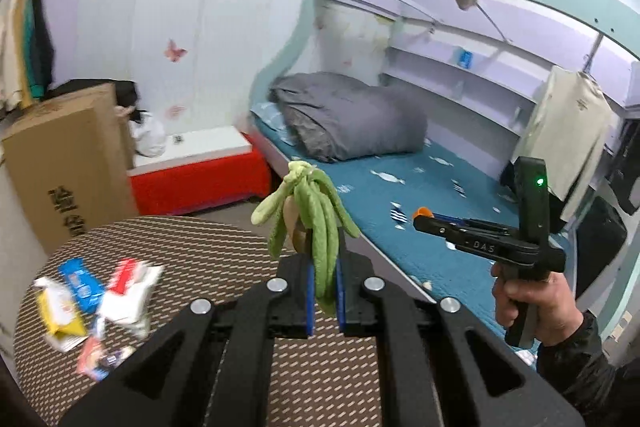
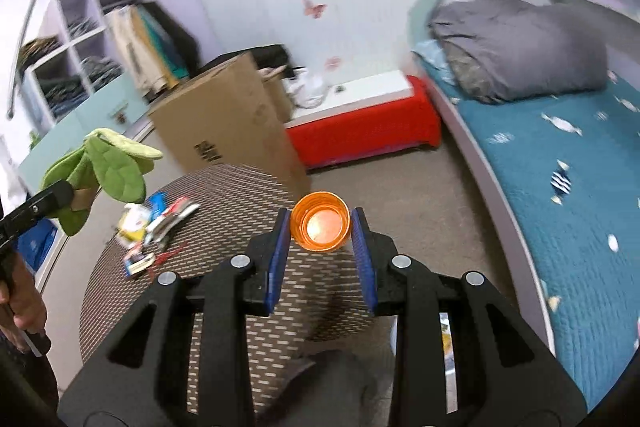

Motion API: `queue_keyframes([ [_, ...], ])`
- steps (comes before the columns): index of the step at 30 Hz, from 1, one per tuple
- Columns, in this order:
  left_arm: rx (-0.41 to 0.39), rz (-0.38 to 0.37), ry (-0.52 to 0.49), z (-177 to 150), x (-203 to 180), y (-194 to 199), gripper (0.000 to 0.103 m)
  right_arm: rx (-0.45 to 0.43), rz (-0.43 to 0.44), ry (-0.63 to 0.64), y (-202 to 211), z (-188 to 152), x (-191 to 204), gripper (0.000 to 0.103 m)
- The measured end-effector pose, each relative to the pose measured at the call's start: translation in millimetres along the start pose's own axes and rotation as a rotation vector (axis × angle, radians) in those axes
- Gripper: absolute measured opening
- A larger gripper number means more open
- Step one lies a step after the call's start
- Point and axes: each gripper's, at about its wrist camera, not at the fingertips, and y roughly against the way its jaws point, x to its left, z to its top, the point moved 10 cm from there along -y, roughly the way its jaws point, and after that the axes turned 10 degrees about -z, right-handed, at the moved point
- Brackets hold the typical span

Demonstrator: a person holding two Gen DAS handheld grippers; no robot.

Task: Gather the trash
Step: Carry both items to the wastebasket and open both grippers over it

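From the left wrist, a green plush palm-tree toy (image 1: 310, 223) is being pinched upright between the nearly closed jaws of the left gripper (image 1: 324, 301), above a round brown woven table (image 1: 224, 251). Crumpled coloured wrappers (image 1: 96, 301) are being left scattered on that table's left part.

From the right wrist, a translucent orange plastic cup (image 2: 320, 227) is being clamped between the jaws of the right gripper (image 2: 320, 259), over the table's far edge; the wrappers (image 2: 154, 227) are lying on the table's left side.

left gripper (image 1: 324, 291) clamped, right gripper (image 2: 320, 227) gripping
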Motion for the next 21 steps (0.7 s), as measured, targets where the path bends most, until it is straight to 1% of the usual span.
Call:
queue_keyframes([
  [3,0.043,-0.053,0.002,3,-17,-37,0.007,0.027,-0.058,-0.048,-10,-8,-39,0.03],
  [6,0.095,-0.09,-0.005,-2,-33,-74,0.007,0.07,-0.098,-0.108,-27,-22,-76,0.03],
  [10,0.172,-0.125,-0.02,-14,-51,-121,0.007,0.157,-0.129,-0.197,-61,-51,-117,0.03],
  [17,0.321,-0.152,-0.019,-46,-65,-195,0.007,0.308,-0.141,-0.308,-123,-108,-153,0.031],
  [18,0.348,-0.154,-0.018,-52,-67,-208,0.007,0.331,-0.138,-0.336,-131,-118,-159,0.034],
  [19,0.361,-0.153,-0.018,-56,-67,-214,0.007,0.348,-0.138,-0.357,-138,-122,-164,0.052],
  [21,0.403,-0.157,-0.017,-66,-70,-233,0.007,0.367,-0.141,-0.411,-145,-132,-177,0.067],
])
